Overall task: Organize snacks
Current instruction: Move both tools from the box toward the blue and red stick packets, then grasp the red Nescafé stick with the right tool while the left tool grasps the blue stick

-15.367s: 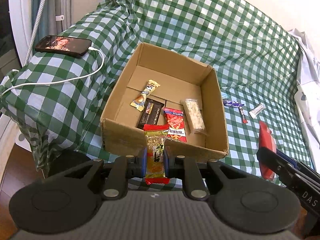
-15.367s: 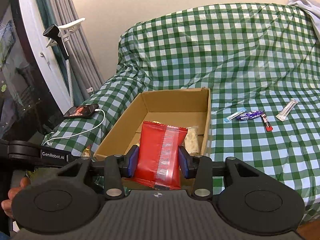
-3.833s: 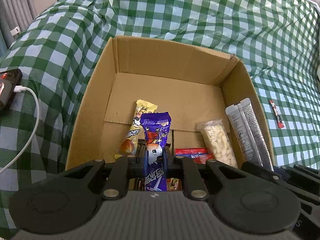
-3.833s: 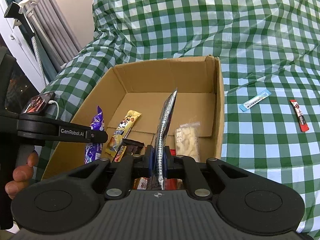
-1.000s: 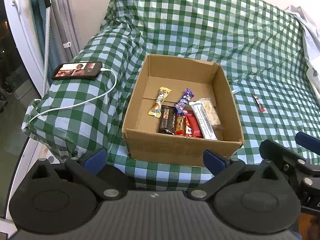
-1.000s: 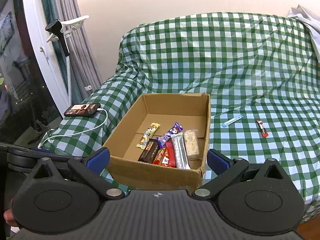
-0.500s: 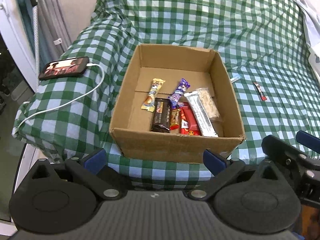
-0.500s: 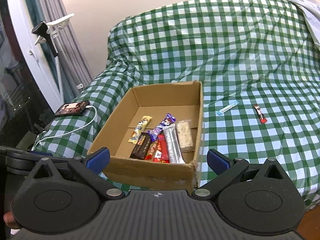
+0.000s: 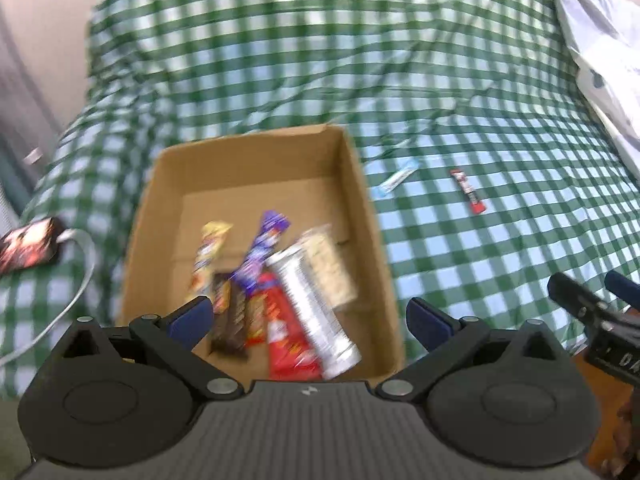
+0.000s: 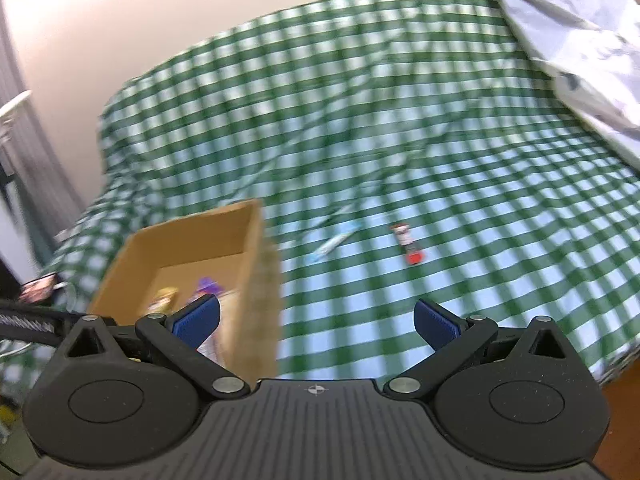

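Both views are smeared with motion blur, so small print on the wrappers cannot be read; the left gripper (image 9: 308,318) has its fingers (image 9: 191,320) spread wide with nothing between them; off to the left of them a phone (image 9: 28,247) lies on the green checked bed cover (image 9: 460,88) with a white cable (image 9: 76,280) trailing from it; directly ahead, framed between the two fingers, sits the open cardboard box (image 9: 352,200); inside it, from left to right, lie a yellow bar (image 9: 208,252), a dark brown bar (image 9: 230,316), a purple packet (image 9: 264,252), a red packet (image 9: 288,332), a silver stick (image 9: 308,308) and a clear bag of pale pieces (image 9: 328,264); outside the box, ahead and right of the fingers, a light blue stick (image 9: 396,178) and a red stick (image 9: 468,192) rest on the cover, near each other but apart; the right gripper (image 10: 316,322) is likewise splayed wide and empty; the box (image 10: 224,232) lies ahead of its left finger (image 10: 198,320); the light blue stick (image 10: 334,242) and red stick (image 10: 408,245) lie ahead, between its fingers.
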